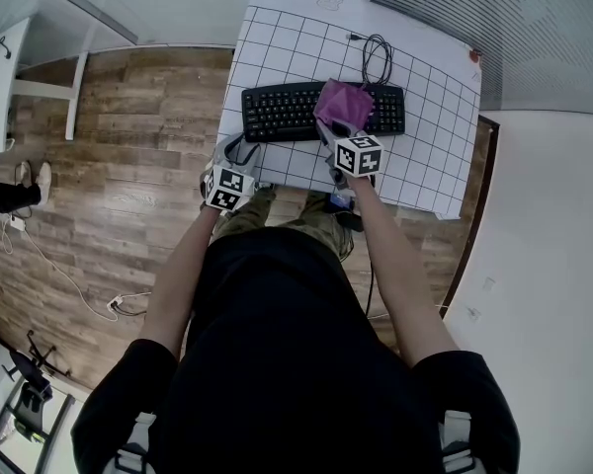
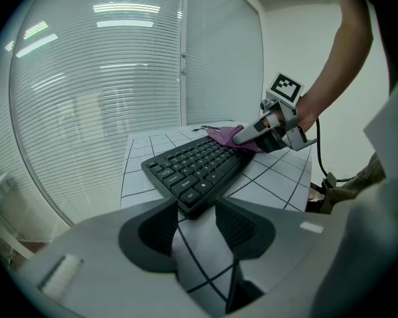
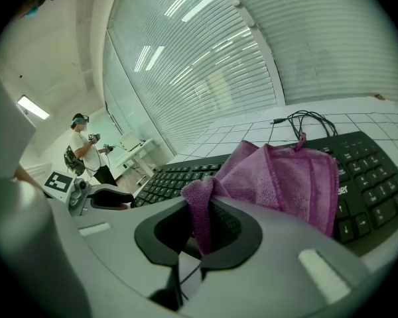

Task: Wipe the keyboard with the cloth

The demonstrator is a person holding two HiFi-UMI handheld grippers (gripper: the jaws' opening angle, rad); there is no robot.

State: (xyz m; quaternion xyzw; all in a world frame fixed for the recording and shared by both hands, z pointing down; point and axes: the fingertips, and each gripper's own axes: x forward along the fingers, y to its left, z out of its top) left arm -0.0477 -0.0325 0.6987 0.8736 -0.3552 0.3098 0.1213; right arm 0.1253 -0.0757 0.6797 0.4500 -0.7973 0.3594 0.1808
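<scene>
A black keyboard (image 1: 287,112) lies across the white gridded table (image 1: 445,156). A purple cloth (image 1: 342,105) is draped over the keyboard's right half. My right gripper (image 1: 340,134) is shut on the cloth's near corner. In the right gripper view, the cloth (image 3: 285,174) rises from between the jaws of the right gripper (image 3: 202,229) and spreads over the keys (image 3: 375,181). My left gripper (image 1: 239,156) hovers at the keyboard's left end. In the left gripper view, the left gripper (image 2: 198,227) stands open over bare table just short of the keyboard (image 2: 196,167), with nothing between its jaws.
The keyboard's black cable (image 1: 376,57) loops on the table behind it. The table's near edge is close to my legs, with wooden floor (image 1: 128,166) to the left. A white desk (image 1: 0,77) stands far left. Another person (image 3: 86,148) stands in the background.
</scene>
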